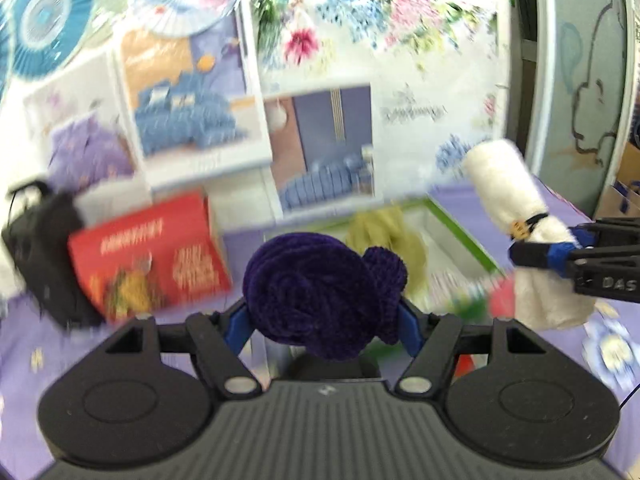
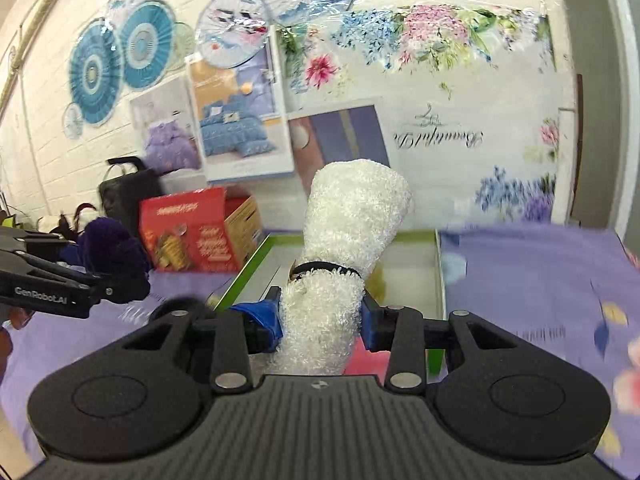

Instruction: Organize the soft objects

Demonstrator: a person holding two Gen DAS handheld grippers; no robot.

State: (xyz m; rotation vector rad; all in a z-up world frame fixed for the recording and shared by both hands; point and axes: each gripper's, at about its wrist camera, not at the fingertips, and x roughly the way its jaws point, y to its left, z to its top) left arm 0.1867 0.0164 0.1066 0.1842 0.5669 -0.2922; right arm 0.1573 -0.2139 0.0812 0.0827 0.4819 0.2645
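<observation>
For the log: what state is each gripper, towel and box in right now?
left gripper: shut on purple towel
purple towel: rolled, held off the bed
right gripper: shut on white towel
white towel: rolled, banded, held upright
green-rimmed box: open, yellowish cloth inside
red box: top flap open

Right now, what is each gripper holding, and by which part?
The left gripper clamps the purple rolled towel at its lower sides. The right gripper grips the white rolled towel near its lower end, below the black band.
</observation>
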